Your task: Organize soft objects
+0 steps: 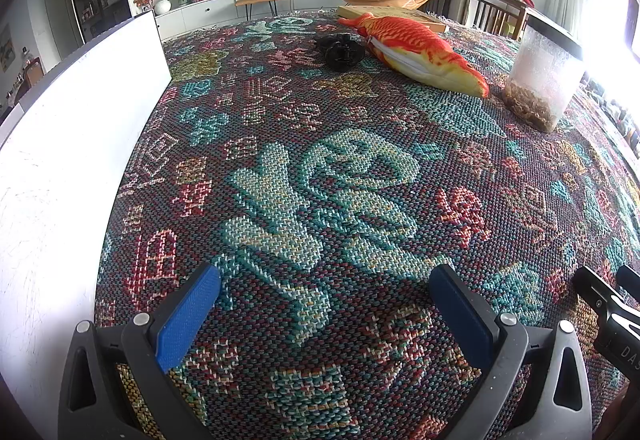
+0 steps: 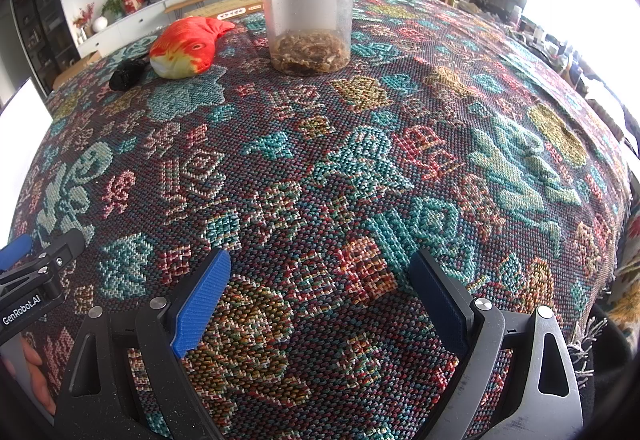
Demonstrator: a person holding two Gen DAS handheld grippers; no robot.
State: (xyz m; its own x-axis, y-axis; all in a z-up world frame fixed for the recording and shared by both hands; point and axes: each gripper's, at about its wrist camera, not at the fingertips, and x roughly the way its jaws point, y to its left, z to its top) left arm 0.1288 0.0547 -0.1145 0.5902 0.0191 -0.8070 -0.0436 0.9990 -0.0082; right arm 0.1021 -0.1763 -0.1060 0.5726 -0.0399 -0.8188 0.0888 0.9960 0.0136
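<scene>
An orange and yellow plush fish lies at the far side of the patterned tablecloth; it also shows in the right wrist view. A small black soft object lies just left of the fish, also in the right wrist view. My left gripper is open and empty, low over the near cloth, far from both. My right gripper is open and empty near the front edge. Each gripper shows at the edge of the other's view.
A clear plastic jar with a black lid and brown contents stands right of the fish, also in the left wrist view. A white board stands along the table's left side. A flat wooden box lies behind the fish.
</scene>
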